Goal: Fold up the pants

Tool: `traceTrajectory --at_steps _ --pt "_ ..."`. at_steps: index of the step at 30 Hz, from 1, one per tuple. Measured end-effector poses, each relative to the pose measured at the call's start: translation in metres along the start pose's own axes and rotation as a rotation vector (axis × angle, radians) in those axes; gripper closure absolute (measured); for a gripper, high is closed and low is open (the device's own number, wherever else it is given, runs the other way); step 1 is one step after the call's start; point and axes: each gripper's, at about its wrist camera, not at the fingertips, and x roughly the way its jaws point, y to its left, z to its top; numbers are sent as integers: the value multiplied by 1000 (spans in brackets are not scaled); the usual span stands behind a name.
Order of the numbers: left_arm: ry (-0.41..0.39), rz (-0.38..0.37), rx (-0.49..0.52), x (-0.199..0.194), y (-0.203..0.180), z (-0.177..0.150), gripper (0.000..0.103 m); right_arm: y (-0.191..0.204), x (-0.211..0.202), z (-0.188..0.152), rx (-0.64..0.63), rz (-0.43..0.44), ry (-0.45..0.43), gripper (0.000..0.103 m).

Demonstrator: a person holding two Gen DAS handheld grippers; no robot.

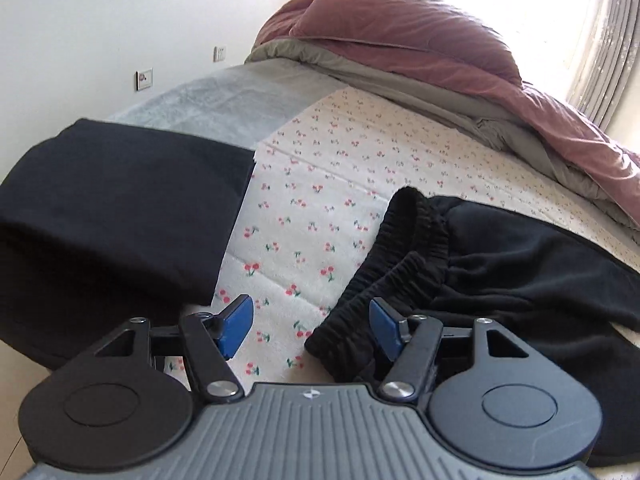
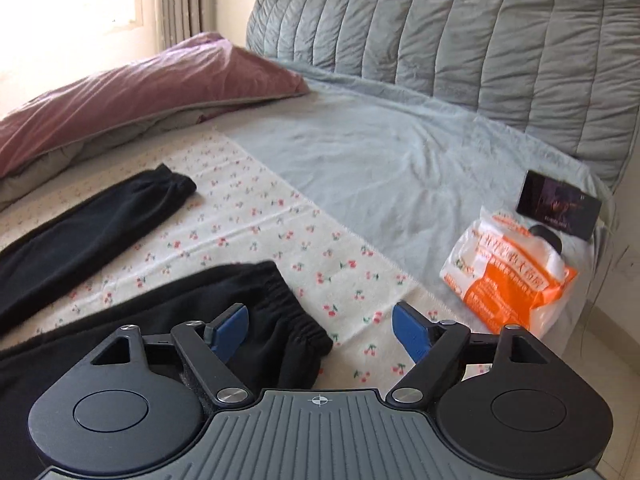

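Observation:
Black pants (image 1: pixel 500 264) lie spread on a cherry-print sheet (image 1: pixel 304 216). In the left wrist view their elastic waistband (image 1: pixel 384 280) is bunched just ahead of my left gripper (image 1: pixel 312 324), which is open and empty above it. In the right wrist view two black legs show: the near cuff (image 2: pixel 280 312) lies between the fingers of my open, empty right gripper (image 2: pixel 320 328), and the far cuff (image 2: pixel 172 184) lies further off to the left.
A folded black garment (image 1: pixel 112 208) lies at the left in the left wrist view. A pink and grey duvet (image 1: pixel 420 52) is heaped at the back. An orange-white plastic bag (image 2: pixel 512 272) and a dark box (image 2: pixel 560 204) sit near the bed's right edge, below a grey quilted headboard (image 2: pixel 460 32).

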Motion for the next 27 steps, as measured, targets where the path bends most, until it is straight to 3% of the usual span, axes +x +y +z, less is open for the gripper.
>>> traceTrajectory --at_steps 1,3,5,8,11,13,14,15,17,19,22,24,26,27 --pt "-17 -26 0 1 -10 10 42 10 -7 11 5 29 -12 21" --pt "-9 -87 48 19 -39 24 30 40 -18 31 15 153 -1 21" --pt "16 -119 112 51 -70 32 23 93 -22 45 -19 300 49 22" --pt "106 0 151 124 -108 42 23 168 -15 44 -100 439 123 21" --pt "152 110 193 174 -123 46 25 215 4 16 -175 488 149 21" --pt "154 98 179 188 -119 46 43 231 21 -14 -262 477 183 26" --pt "149 73 165 191 -119 47 73 239 29 -24 -334 422 245 29" --pt "145 49 147 192 -119 48 91 240 30 -27 -360 382 252 35" --pt "94 117 187 193 -125 48 103 232 25 -23 -342 390 185 34" --pt "19 214 236 192 -125 49 103 220 26 -16 -284 405 177 34" --pt "-27 236 138 189 -102 67 103 212 39 -14 -234 372 235 34" --pt "2 148 71 186 -87 75 103 215 41 -16 -242 360 243 34" --pt "102 -18 -34 183 -74 78 103 218 40 -17 -244 376 246 32" --pt "133 -64 -76 183 -69 78 100 220 39 -16 -239 390 250 32"
